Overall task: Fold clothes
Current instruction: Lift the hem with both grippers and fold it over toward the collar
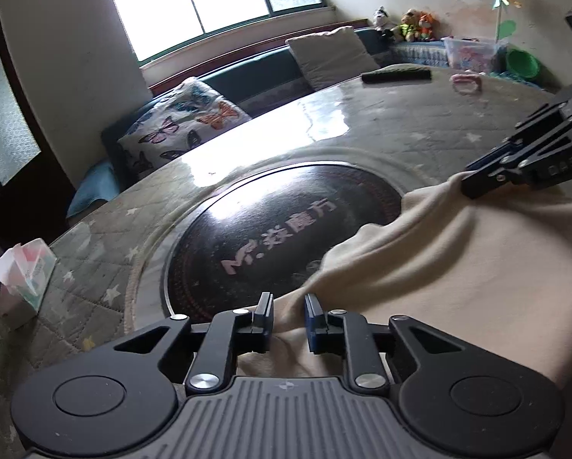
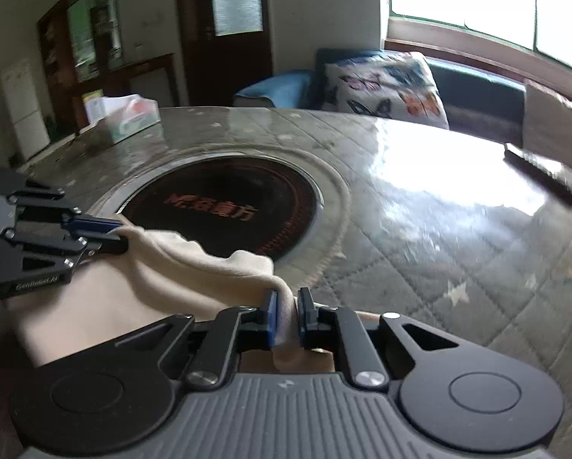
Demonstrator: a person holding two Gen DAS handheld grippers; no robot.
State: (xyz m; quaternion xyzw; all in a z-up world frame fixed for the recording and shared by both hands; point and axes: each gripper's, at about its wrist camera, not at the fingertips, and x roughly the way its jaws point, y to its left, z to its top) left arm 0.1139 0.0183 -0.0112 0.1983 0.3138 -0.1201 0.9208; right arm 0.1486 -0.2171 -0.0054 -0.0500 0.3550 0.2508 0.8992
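A cream garment (image 1: 439, 267) lies on the round table, its far edge draped over the black round hob (image 1: 286, 229) set in the middle. My left gripper (image 1: 289, 313) stands slightly open at that edge, with a fold of the cloth loose between its fingers. From the right wrist view the left gripper (image 2: 117, 235) shows at the far left, tips at the garment (image 2: 152, 267) corner. My right gripper (image 2: 287, 310) has a bunched fold filling the narrow gap between its pads. Its tip (image 1: 469, 181) rests on the cloth's other corner.
The table (image 1: 400, 126) has a quilted star cover under glossy glass. A tissue box (image 1: 26, 271) sits near its left edge; a dark remote (image 1: 397, 75) and a pink item (image 1: 465, 83) lie at the far side. A sofa with a butterfly pillow (image 1: 179, 126) stands behind.
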